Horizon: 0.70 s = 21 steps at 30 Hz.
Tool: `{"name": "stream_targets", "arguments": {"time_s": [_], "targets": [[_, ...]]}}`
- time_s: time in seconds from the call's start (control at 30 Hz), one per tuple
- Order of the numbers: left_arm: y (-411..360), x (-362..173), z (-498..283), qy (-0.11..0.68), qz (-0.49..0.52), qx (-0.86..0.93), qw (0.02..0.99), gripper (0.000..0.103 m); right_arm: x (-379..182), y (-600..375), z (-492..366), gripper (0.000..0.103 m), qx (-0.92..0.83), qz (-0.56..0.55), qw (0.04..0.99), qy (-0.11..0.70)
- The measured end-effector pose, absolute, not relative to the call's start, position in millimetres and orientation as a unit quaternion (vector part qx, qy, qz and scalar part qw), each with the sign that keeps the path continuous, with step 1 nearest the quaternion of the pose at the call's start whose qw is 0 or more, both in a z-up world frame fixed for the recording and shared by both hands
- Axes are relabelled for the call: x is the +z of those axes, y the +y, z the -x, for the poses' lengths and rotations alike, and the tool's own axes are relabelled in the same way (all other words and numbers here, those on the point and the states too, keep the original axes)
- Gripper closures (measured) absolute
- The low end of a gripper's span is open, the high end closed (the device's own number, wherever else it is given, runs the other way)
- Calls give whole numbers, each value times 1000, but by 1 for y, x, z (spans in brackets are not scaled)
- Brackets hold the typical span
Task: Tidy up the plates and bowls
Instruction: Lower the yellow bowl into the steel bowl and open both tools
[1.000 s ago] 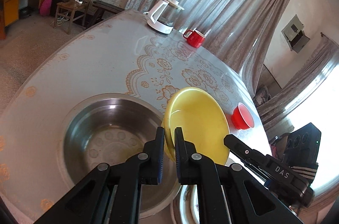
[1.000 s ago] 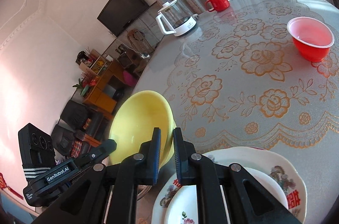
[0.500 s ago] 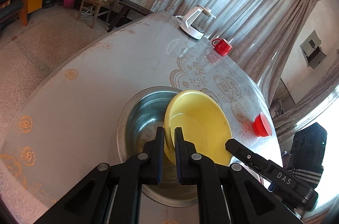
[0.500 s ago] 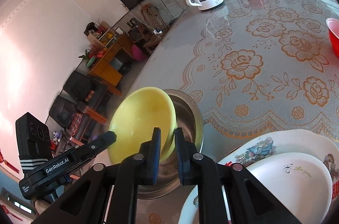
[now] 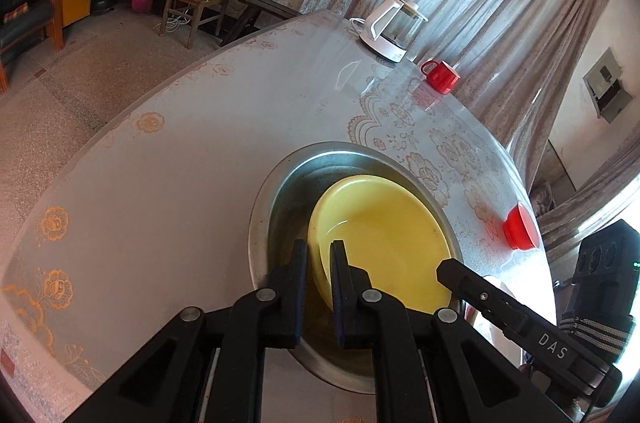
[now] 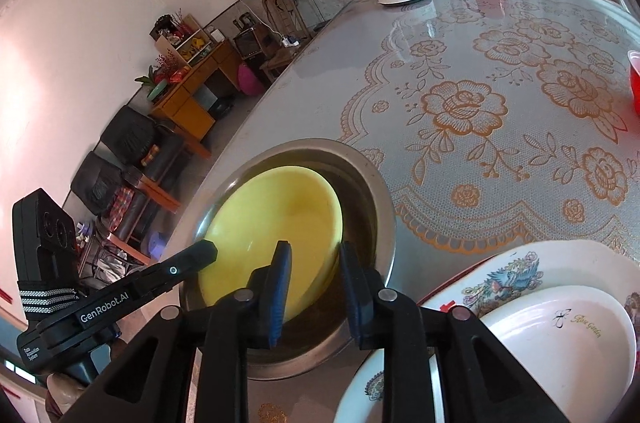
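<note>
A yellow bowl (image 5: 384, 239) lies inside a large steel basin (image 5: 280, 191) on the table. My left gripper (image 5: 319, 255) is shut on the yellow bowl's near rim. In the right wrist view the yellow bowl (image 6: 272, 223) sits in the basin (image 6: 376, 199), and my right gripper (image 6: 314, 259) stands open around its right rim, jaws apart. A decorated plate (image 6: 520, 263) with a white dish (image 6: 560, 327) stacked on it lies at the lower right.
A white kettle (image 5: 394, 27) and a red mug (image 5: 440, 76) stand at the table's far edge. A small red bowl (image 5: 520, 227) sits to the right of the basin. The floral tablecloth (image 6: 480, 103) covers the table. Chairs and a cabinet stand beyond.
Both grippers carried the yellow bowl left and down into the steel basin. My right gripper has opened and let go of the rim; the left stays shut on it.
</note>
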<state>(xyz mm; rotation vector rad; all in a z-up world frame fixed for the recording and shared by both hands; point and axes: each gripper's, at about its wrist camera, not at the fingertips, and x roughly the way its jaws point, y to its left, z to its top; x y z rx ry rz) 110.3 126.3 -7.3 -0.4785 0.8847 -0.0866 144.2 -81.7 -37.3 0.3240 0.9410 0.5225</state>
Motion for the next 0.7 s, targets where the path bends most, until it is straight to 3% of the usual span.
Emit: {"name": "stream_targets", "arguments": {"time_s": [0.27,0.4,0.7], "targets": [[129,-3,-106,417,229,-28,879,88,-35,-85,-138,75,256,-154,845,443],[126,4,-103,403,223,-22,887,80,-32,-80,-135,72,256,-142,851,437],[84,25,-109,389,183,-68,900,79,-13,-139,-112,63,231,-197,869,391]]}}
